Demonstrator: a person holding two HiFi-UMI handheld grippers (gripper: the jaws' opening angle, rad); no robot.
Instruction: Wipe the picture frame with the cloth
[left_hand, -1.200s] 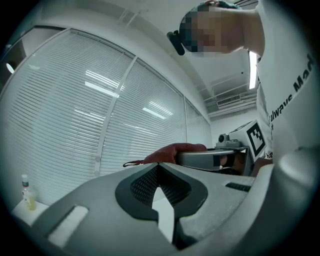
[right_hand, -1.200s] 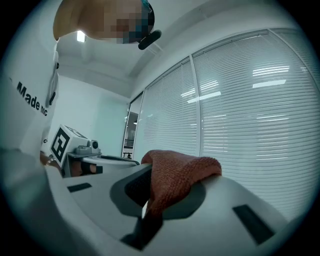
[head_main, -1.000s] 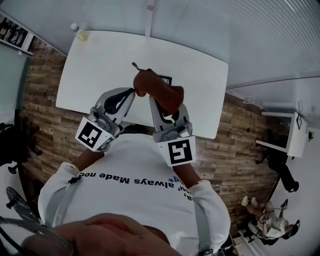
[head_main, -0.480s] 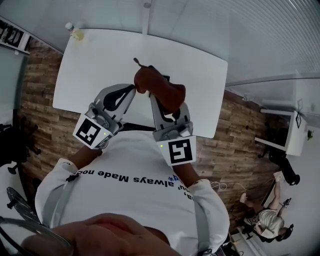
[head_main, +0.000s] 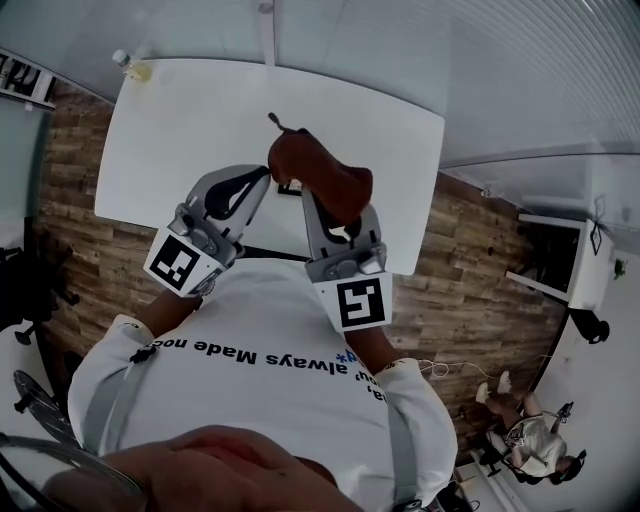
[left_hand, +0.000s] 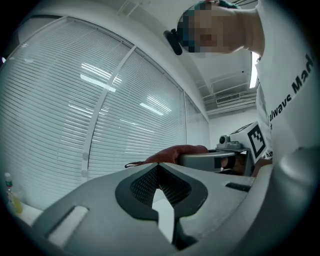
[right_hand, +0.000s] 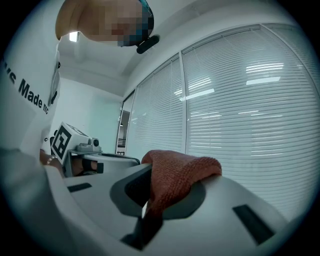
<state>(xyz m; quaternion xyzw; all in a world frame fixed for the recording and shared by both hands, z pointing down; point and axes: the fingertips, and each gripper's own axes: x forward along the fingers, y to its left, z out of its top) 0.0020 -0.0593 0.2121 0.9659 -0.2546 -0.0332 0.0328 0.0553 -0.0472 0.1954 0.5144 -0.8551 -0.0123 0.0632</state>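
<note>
Setting: head view looks steeply down past a person's white shirt (head_main: 270, 380) onto a white surface (head_main: 180, 130) standing on a wood-plank floor (head_main: 470, 290).
Right gripper (right_hand: 147, 172): raised above the near half of the surface, its fingers clamped on a rust-red cloth.
Cloth (right_hand: 177, 172): knitted in texture, bunched between the right fingers and draped over one of them. From above it shows as a reddish-brown lump (head_main: 318, 172) with a thin tail pointing away from the person.
Left gripper (left_hand: 159, 167): held just beside the right one, tip angled in toward the cloth. Its fingers are drawn nearly together, with only a thin sliver of light between them and nothing held.
Picture frame (head_main: 289, 187): lies on the surface under the cloth. Only a small dark corner shows from above, and the rest is hidden.
Bottle (head_main: 130, 66): small and clear, stands at the far left corner of the surface, well apart from both grippers.
Background: closed window blinds (right_hand: 240, 100) fill the wall behind.
</note>
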